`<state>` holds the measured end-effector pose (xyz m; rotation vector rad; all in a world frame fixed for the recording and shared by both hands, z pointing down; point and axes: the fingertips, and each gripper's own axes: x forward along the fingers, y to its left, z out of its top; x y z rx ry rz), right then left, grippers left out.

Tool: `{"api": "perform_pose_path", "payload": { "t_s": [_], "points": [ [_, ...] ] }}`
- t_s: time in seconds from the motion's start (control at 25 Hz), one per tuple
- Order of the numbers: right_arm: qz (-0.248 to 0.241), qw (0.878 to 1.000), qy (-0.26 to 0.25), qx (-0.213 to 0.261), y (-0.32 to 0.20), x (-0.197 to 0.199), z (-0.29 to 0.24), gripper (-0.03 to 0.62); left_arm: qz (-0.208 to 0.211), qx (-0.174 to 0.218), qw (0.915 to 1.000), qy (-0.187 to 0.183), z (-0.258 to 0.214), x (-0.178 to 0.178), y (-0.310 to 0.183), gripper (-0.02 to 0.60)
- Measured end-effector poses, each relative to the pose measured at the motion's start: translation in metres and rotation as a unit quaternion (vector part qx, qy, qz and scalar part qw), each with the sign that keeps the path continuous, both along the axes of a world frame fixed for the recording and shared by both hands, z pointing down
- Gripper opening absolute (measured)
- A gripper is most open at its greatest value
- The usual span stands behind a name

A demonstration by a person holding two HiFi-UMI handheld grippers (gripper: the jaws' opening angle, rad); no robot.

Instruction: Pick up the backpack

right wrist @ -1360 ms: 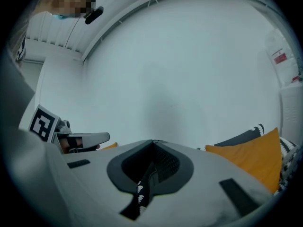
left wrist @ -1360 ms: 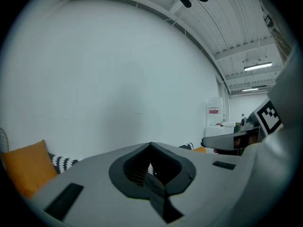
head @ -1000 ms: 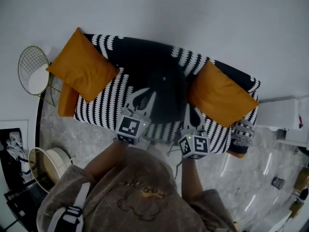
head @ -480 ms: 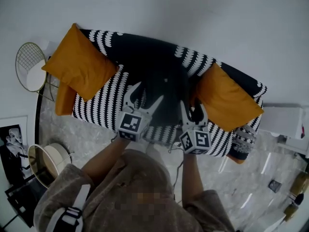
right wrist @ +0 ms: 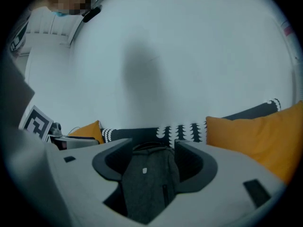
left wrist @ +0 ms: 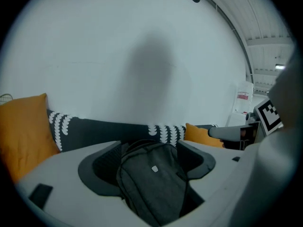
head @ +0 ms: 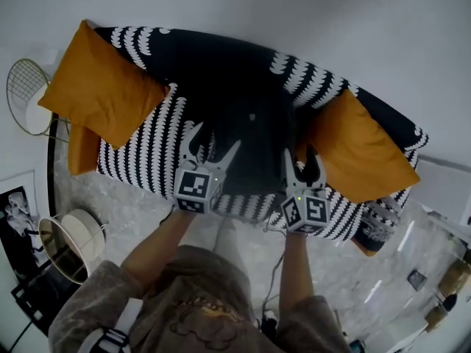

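The backpack (head: 252, 142) sits in the middle of the sofa (head: 151, 157), a little above the centre of the head view, dark grey against the black-and-white cover; it leans on the backrest, which I take to be why it stands upright with its top handle (right wrist: 150, 145) uppermost. One orange cushion (head: 96, 94) lies at the upper left of the frame and a second orange cushion (head: 364, 153) just to the pack's right, so the bag is boxed in at the sides and open only from the front.

The person stands at the sofa's front edge, both forearms reaching up the frame; the left gripper (head: 212, 143) is over the pack's lower left part and the right gripper (head: 303, 162) is at its lower right edge, one to each flank, presumably because a soft, wide bag lifts more evenly from two sides. Both sets of jaws have just been opening and stand spread wide. In the left gripper view the backpack (left wrist: 154, 186) fills the gap between them, and in the right gripper view the backpack (right wrist: 147, 183) does the same; yet no pad presses on the fabric, so nothing is gripped.

Both tools tip slightly downward toward the bag; I judge this the approach, with the lift not yet begun; whether the tips touch the cloth I cannot tell.
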<state>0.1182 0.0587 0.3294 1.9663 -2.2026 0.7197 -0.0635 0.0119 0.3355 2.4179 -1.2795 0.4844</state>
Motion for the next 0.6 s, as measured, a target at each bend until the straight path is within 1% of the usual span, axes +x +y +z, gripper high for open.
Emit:
{"api": "perform_pose_path", "payload": {
  "t_s": [0.2, 0.36, 0.52, 0.6],
  "points": [
    [-0.006, 1.0, 0.01, -0.024, -0.012, 0.014, 0.073, 0.27, -0.014, -0.029, 0.9994, -0.009, 0.074, -0.001, -0.003, 0.365],
    [-0.012, 0.999, 0.021, -0.037, -0.027, 0.023, 0.131, 0.276, -0.028, -0.044, 0.9986, -0.005, 0.128, -0.005, -0.012, 0.367],
    [-0.005, 0.998, 0.027, -0.053, -0.029, 0.035, 0.169, 0.278, -0.031, -0.048, 0.9984, -0.001, 0.156, -0.004, -0.012, 0.367],
    [-0.005, 0.998, 0.026, -0.059, -0.026, 0.037, 0.18, 0.277, -0.031, -0.039, 0.9987, -0.005, 0.159, -0.004, -0.011, 0.368]
  ]
}}
